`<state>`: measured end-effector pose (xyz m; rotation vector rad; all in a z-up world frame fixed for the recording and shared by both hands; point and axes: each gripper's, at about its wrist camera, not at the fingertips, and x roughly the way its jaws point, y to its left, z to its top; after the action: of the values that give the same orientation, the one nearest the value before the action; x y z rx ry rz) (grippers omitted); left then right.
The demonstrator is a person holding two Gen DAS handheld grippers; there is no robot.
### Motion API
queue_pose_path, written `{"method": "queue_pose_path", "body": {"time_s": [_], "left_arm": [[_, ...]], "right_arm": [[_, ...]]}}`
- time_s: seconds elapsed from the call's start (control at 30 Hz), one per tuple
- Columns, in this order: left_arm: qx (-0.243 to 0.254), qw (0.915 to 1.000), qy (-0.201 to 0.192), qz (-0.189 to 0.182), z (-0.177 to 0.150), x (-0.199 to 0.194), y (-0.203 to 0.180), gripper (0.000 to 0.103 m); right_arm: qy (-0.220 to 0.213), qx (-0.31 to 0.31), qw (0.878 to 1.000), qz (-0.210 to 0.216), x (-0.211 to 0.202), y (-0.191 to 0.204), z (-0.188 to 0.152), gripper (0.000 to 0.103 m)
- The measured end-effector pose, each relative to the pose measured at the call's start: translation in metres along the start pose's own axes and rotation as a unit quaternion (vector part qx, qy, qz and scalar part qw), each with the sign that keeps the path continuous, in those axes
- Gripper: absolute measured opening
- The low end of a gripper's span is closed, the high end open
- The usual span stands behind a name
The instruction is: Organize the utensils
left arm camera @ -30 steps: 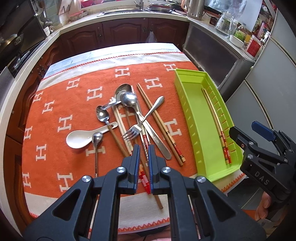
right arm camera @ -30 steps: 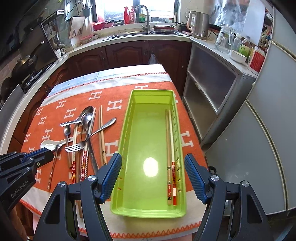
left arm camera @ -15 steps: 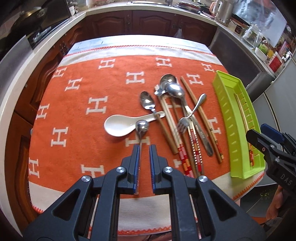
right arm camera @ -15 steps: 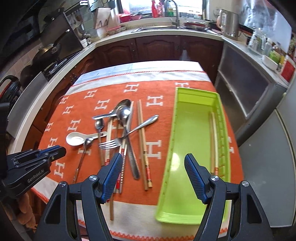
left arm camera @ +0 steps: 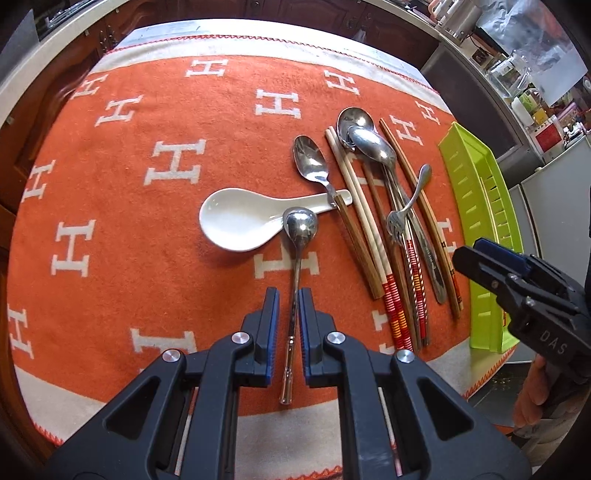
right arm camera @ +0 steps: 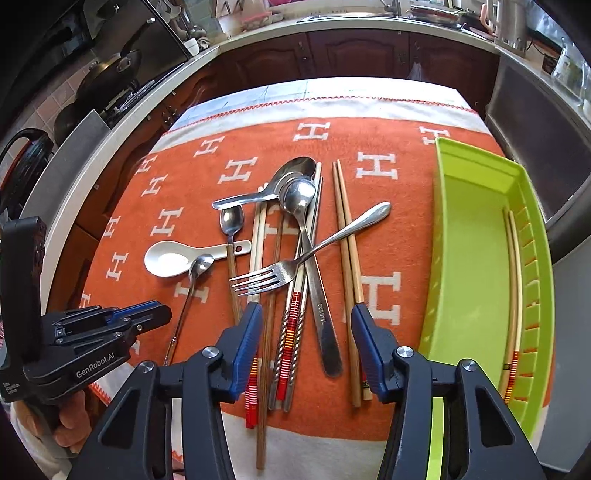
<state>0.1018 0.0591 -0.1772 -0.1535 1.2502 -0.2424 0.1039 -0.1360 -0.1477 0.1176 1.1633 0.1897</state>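
Note:
A thin long-handled metal spoon point(left arm camera: 295, 280) lies on the orange cloth, its handle between the narrowly parted fingers of my left gripper point(left arm camera: 289, 306), which stand apart from it. The same spoon point(right arm camera: 188, 291) shows in the right wrist view, beside the left gripper point(right arm camera: 147, 314). A white ceramic spoon point(left arm camera: 243, 218), metal spoons, a fork point(right arm camera: 280, 273) and several chopsticks lie in a heap. My right gripper point(right arm camera: 306, 332) is wide open above the heap's near ends. A green tray point(right arm camera: 476, 236) on the right holds two chopsticks point(right arm camera: 515, 280).
The orange cloth with white H marks point(left arm camera: 110, 206) covers the table. Dark cabinets and a counter with a kettle point(right arm camera: 509, 18) ring the far side. A stove with pans point(right arm camera: 107, 74) stands at the left. The tray overhangs near the table's right edge.
My left gripper moved left and down, from the chopstick ends onto the thin spoon's handle. My right gripper swung left from over the tray to over the heap of utensils.

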Motion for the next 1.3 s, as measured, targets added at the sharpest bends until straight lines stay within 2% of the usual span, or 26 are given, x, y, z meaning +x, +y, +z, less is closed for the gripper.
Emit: {"method": "queue_pose_path", "body": {"time_s": [0.13,0.3,0.37,0.43,0.63,0.7,0.77,0.87,1.0,1.13,1.3], "left_arm": [[0.006,0.9999,0.007,-0.013,0.007,0.009,-0.004,0.008],[0.015,0.9997,0.016,-0.007,0.013,0.022,-0.008,0.008],[0.018,0.9996,0.020,-0.003,0.015,0.027,-0.010,0.008],[0.024,0.9996,0.011,0.001,0.017,0.029,-0.014,0.008],[0.042,0.9991,-0.008,0.007,0.021,0.034,-0.022,0.008],[0.040,0.9991,-0.013,0.007,0.021,0.034,-0.021,0.004],[0.031,0.9994,-0.014,0.002,0.020,0.033,-0.017,0.003],[0.018,0.9996,-0.021,0.004,0.018,0.026,-0.008,0.003],[0.009,0.9995,-0.030,-0.002,0.015,0.014,0.002,0.003],[0.002,0.9994,-0.034,-0.007,0.010,0.004,0.010,0.003],[-0.004,0.9993,-0.036,-0.012,0.007,0.001,0.016,0.003]], "right_arm": [[0.004,0.005,1.000,0.002,0.012,-0.001,0.005,0.051],[0.007,0.020,1.000,0.007,0.022,-0.010,0.017,0.051],[0.007,0.021,1.000,0.012,0.024,-0.010,0.021,0.044],[0.008,0.018,1.000,0.022,0.026,-0.007,0.025,0.042],[0.000,-0.010,0.999,0.042,0.030,0.015,0.036,0.036],[-0.003,-0.022,0.999,0.048,0.031,0.024,0.040,0.035],[-0.002,-0.036,0.998,0.055,0.036,0.032,0.046,0.031],[0.011,-0.054,0.996,0.065,0.048,0.044,0.053,0.024],[0.033,-0.076,0.994,0.071,0.069,0.058,0.059,0.021],[0.049,-0.096,0.992,0.072,0.085,0.071,0.059,0.018],[0.065,-0.119,0.990,0.038,0.102,0.084,0.053,0.009]]}}
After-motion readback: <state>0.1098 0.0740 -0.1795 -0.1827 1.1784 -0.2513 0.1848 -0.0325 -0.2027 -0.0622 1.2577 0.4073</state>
